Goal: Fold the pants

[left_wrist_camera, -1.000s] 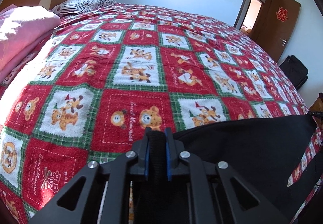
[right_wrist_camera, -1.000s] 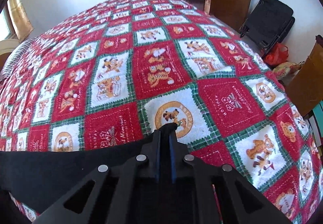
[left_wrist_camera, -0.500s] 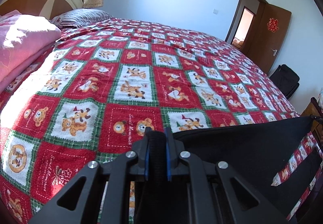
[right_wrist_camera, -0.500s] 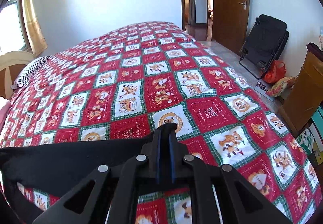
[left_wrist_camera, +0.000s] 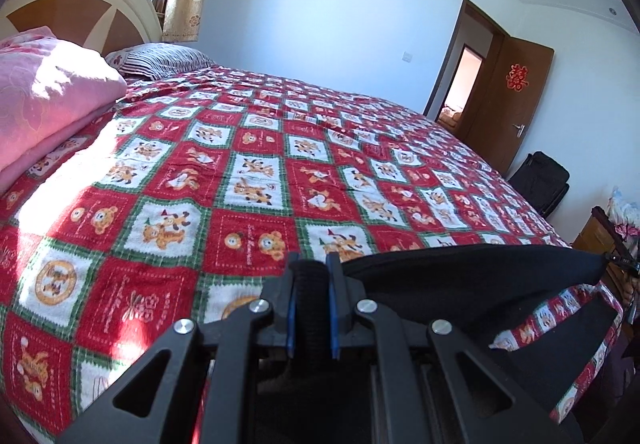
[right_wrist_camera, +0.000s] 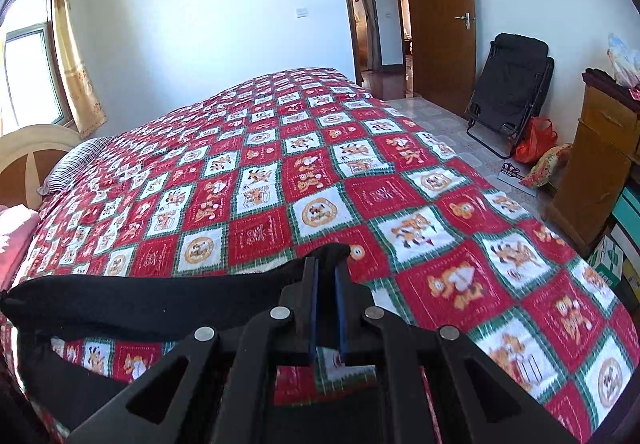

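Above the near edge of the bed, the black pants (left_wrist_camera: pixel 472 280) are held stretched between both grippers, higher off the red teddy-bear quilt (left_wrist_camera: pixel 248 180) than a second ago, so more wall and door (right_wrist_camera: pixel 436 24) is seen. The left gripper (left_wrist_camera: pixel 311 272) is pinched on one corner, the right gripper (right_wrist_camera: pixel 326 276) on the other. A pink blanket (left_wrist_camera: pixel 48 96), striped pillow (left_wrist_camera: pixel 160 58) and folded black chair (right_wrist_camera: pixel 508 80) are noted nearby.

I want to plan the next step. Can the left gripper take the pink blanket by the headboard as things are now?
Probably not: the left gripper is shut on the black pants, stretched across to the right gripper. The pink blanket lies unobstructed, far to its left.
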